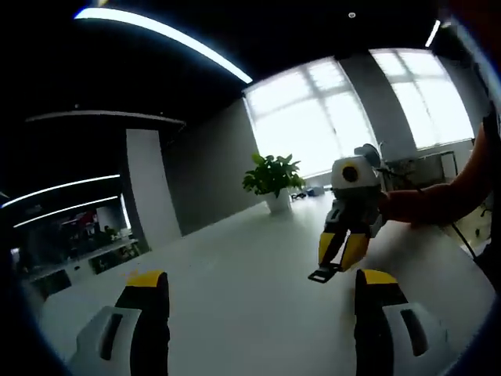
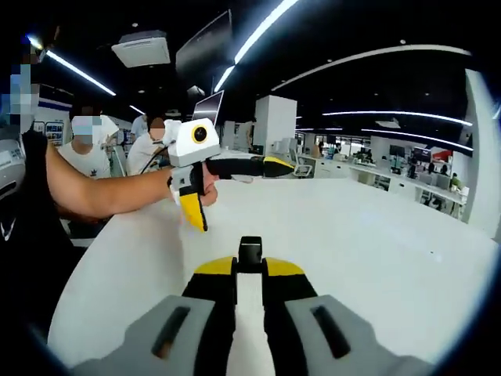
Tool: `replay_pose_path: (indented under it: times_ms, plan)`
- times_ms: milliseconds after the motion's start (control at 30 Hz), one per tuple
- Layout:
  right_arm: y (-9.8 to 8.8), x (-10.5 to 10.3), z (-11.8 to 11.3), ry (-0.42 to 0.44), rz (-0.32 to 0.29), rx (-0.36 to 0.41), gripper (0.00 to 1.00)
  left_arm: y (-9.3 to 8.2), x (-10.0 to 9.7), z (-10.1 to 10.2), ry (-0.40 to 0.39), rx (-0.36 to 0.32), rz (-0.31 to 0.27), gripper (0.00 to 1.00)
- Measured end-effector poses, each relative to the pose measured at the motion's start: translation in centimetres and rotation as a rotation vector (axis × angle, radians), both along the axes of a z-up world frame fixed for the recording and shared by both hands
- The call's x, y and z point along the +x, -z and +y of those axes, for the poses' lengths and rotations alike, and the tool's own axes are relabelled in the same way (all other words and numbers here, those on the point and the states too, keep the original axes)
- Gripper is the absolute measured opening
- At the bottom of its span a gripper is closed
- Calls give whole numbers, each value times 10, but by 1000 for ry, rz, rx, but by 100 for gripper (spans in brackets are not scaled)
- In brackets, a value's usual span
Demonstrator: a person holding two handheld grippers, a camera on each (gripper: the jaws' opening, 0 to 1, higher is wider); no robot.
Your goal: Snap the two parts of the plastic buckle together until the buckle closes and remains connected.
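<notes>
1. At lower centre of the right gripper view: black buckle part (image 2: 250, 252), clamped between the closed yellow-tipped jaws of the right gripper (image 2: 249, 268).
2. At centre right of the left gripper view: same right gripper (image 1: 335, 262), buckle part (image 1: 324, 273) at its tips, above the white table (image 1: 235, 305).
3. At bottom of the left gripper view: left gripper (image 1: 262, 286), jaws wide apart, nothing between.
4. At upper left of the right gripper view: left gripper (image 2: 275, 166), held by a hand (image 2: 205, 182).
5. At upper centre of the left gripper view: potted plant (image 1: 272, 180) on the table, windows (image 1: 313, 117) behind.
</notes>
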State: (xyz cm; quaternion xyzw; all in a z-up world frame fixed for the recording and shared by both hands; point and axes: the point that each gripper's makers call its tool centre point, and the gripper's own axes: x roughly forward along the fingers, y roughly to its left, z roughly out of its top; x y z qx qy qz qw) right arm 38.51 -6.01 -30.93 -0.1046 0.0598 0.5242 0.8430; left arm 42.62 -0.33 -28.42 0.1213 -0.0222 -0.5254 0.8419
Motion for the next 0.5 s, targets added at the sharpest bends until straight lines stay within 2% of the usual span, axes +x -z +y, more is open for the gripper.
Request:
replay_pose_path:
  times_ms: [67, 133, 200, 267, 400, 500]
  plan:
    - [-3, 7, -4, 39, -13, 6, 9, -10, 7, 5, -49, -39, -33, 100]
    - [-8, 13, -8, 74, -27, 18, 9, -17, 16, 13, -103, -69, -36, 100]
    - [-10, 17, -12, 100, -35, 28, 9, -15, 21, 17, -126, -56, -38, 100]
    - [-11, 20, -15, 119, -39, 29, 9, -10, 37, 30, -223, -13, -55, 100]
    - [-10, 26, -20, 151, -43, 26, 9, -12, 46, 39, -271, -28, -53, 100]
    - [-11, 31, -25, 189, -47, 27, 9, -8, 55, 48, -327, -29, -31, 100]
